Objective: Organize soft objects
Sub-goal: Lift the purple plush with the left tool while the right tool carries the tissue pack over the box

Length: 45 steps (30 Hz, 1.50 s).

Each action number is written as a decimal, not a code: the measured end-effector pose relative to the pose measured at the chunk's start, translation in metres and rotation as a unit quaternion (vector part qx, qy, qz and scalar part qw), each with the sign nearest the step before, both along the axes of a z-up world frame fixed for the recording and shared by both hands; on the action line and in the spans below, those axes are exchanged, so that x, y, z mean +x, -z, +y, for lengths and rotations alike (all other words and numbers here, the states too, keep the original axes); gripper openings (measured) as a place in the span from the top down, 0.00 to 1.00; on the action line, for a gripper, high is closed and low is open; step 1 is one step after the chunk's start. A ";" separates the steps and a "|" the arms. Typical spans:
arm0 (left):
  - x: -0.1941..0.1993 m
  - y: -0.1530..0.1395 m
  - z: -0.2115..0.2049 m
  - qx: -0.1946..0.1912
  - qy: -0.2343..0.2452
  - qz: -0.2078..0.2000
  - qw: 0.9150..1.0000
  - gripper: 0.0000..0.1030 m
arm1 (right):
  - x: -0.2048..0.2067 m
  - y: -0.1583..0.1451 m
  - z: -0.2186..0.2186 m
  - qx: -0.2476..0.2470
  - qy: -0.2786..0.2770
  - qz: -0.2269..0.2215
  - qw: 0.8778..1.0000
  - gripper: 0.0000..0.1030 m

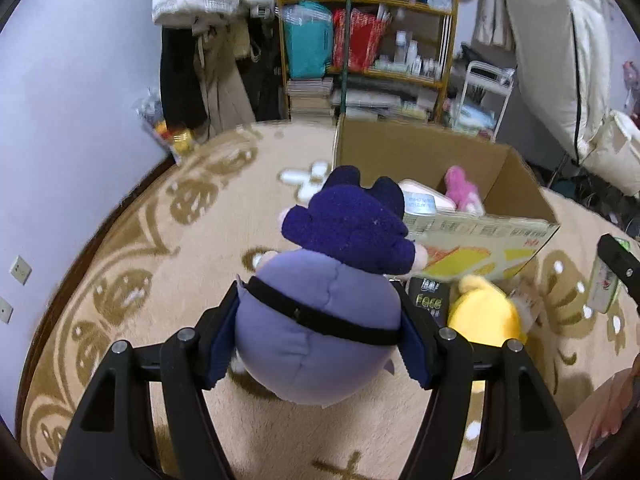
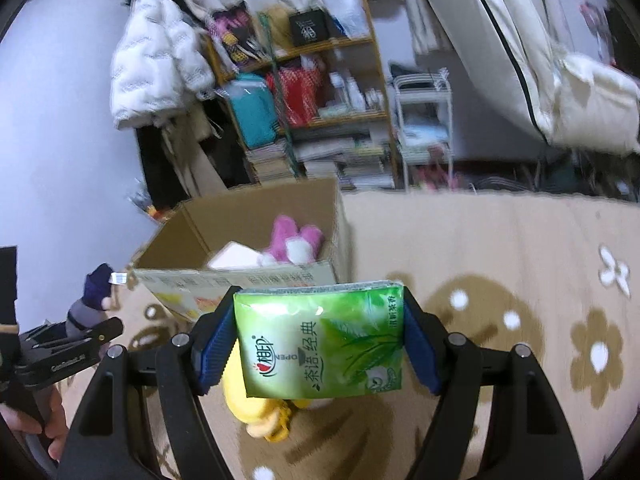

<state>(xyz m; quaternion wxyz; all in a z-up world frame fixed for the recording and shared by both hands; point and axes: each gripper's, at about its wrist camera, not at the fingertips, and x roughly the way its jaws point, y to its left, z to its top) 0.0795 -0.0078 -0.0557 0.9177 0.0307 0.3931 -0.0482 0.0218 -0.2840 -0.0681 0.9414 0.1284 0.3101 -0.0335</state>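
My left gripper [image 1: 320, 336] is shut on a purple plush doll [image 1: 320, 312] with dark blue hair, held above the carpet. My right gripper [image 2: 320, 340] is shut on a green tissue pack [image 2: 320, 340], also lifted. An open cardboard box [image 1: 520, 184] stands ahead of both and holds a pink plush [image 1: 460, 190] and a white pack [image 1: 420, 200]. A yellow plush [image 1: 486, 312] lies on the carpet before the box, seen under the tissue pack as yellow plush [image 2: 260, 408]. The box [image 2: 248, 212] and pink plush [image 2: 294, 240] show in the right wrist view too.
A beige patterned carpet [image 1: 160, 240] covers the floor. A black box [image 1: 428, 300] lies by the yellow plush. Behind stand a cluttered wooden shelf [image 1: 360, 40], hanging coats [image 1: 200, 0], a white rack [image 1: 484, 92] and a wall [image 1: 60, 100] at the left.
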 end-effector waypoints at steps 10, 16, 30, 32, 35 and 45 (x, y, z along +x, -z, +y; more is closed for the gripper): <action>-0.022 -0.040 -0.018 0.019 0.028 -0.099 0.994 0.34 | -0.013 -0.032 0.015 -0.026 -0.021 -0.106 0.994 0.24; -0.011 -0.067 -0.023 0.015 0.028 -0.127 0.991 0.34 | -0.007 -0.051 0.018 -0.034 -0.035 -0.129 0.990 0.24; 0.033 -0.078 -0.036 0.028 0.043 -0.139 0.989 0.34 | 0.046 -0.068 0.027 -0.076 -0.070 -0.143 0.984 0.24; 0.040 -0.074 -0.039 0.033 0.044 -0.142 0.988 0.34 | 0.056 -0.065 0.027 -0.080 -0.071 -0.141 0.984 0.24; 0.049 -0.064 -0.045 0.045 0.046 -0.139 0.988 0.34 | 0.066 -0.059 0.027 -0.079 -0.067 -0.144 0.984 0.24; 0.070 -0.032 -0.053 0.044 0.050 -0.109 0.992 0.33 | 0.090 -0.035 0.033 -0.078 -0.081 -0.134 0.985 0.24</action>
